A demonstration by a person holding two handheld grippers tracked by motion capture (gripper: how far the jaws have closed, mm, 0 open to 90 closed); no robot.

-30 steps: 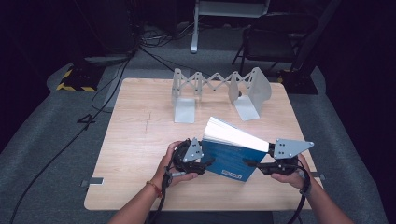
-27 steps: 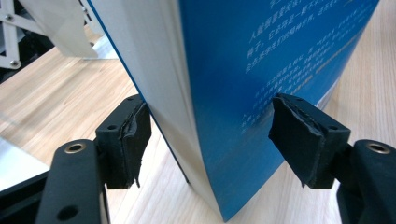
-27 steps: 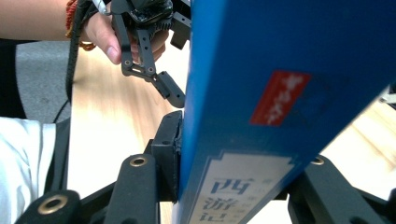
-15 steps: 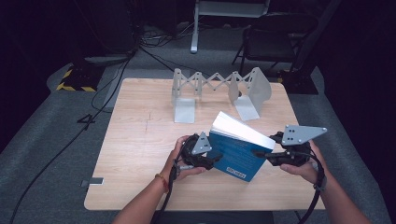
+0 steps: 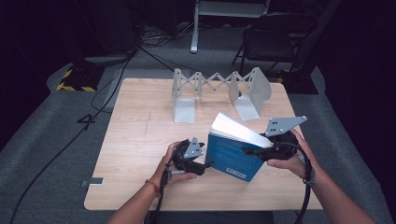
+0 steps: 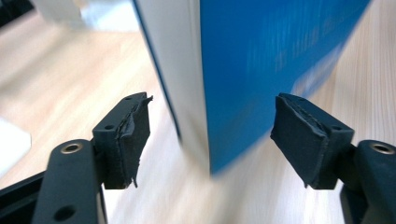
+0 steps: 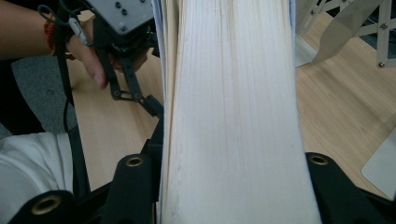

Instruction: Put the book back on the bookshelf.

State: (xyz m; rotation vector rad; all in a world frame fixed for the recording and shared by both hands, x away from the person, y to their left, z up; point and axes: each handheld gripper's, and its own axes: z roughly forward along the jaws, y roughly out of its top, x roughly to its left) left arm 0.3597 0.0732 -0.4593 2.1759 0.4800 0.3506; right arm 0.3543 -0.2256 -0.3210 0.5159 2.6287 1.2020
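In the high view, I am looking at a thick blue book (image 5: 229, 155) tilting up on edge just right of the frame's centre, on a pale wooden table (image 5: 140, 140) with a fine grain. Its glossy cover is facing the lower left, and its white page edges are running as a bright band from the middle toward the right. The long axis is slanting from the upper left down to the lower right. My right gripper (image 5: 254, 150) is clamping the book at its right end, its grey three-cornered plate sticking up above it. My left gripper (image 5: 205, 164) is reaching in at the book's left corner. A bare metal folding bookend rack (image 5: 219, 88), with a scissor lattice between two flat plates, is standing at the upper middle.

In the left gripper view, the book's (image 6: 261, 65) corner is hanging between my two black jaws, blurred. The torn foam pads (image 6: 135, 135) are standing clear of it on both sides, so this gripper is open around the corner.

In the right gripper view, the cream page block (image 7: 233, 116) is running straight up the frame, finely ribbed. My jaws are pressing both covers. The left gripper (image 7: 154, 105) is showing at the upper left.
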